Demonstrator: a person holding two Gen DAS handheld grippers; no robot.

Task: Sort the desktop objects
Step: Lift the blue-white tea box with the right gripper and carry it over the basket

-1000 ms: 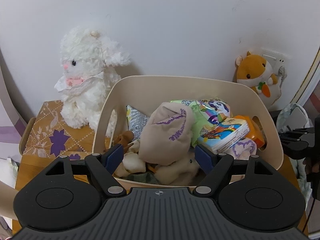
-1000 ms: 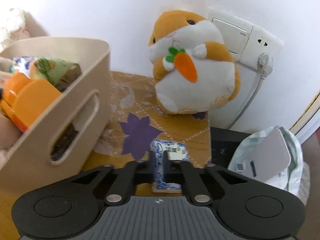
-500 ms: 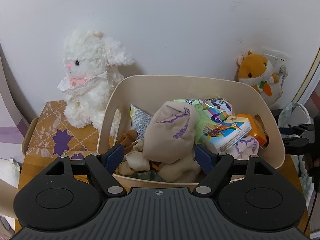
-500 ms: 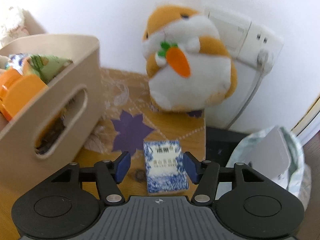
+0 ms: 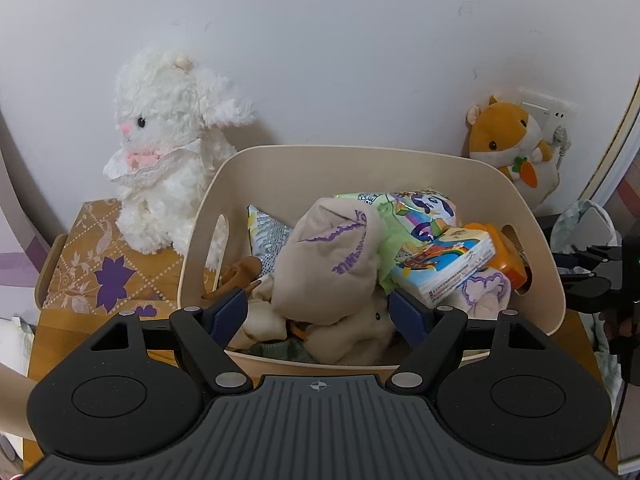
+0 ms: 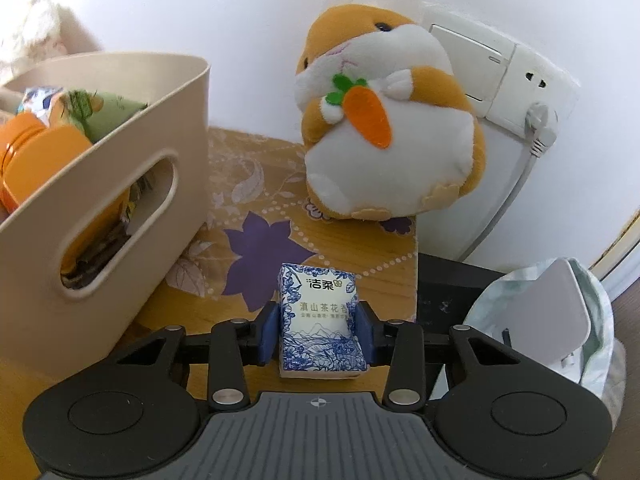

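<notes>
A blue-and-white tissue pack (image 6: 320,320) lies on the wooden table (image 6: 192,316), between the pads of my right gripper (image 6: 318,332). Its jaws are closing, and both pads touch the pack's sides. To the pack's left stands a cream basket (image 6: 120,128). In the left wrist view the same basket (image 5: 360,152) is full of soft toys, snack packets and an orange bottle. My left gripper (image 5: 318,316) hangs open over the basket's near wall with nothing gripped between its fingers.
An orange hamster plush (image 6: 384,128) sits behind the pack by a wall socket (image 6: 520,76). A white lamb plush (image 5: 168,152) stands left of the basket. A pale bag (image 6: 560,320) with a white object sits past the table's right edge.
My right gripper was shut above the tissue pack, then spread wide, and now its pads have come in against the pack's sides. The left gripper has stayed open in place.
</notes>
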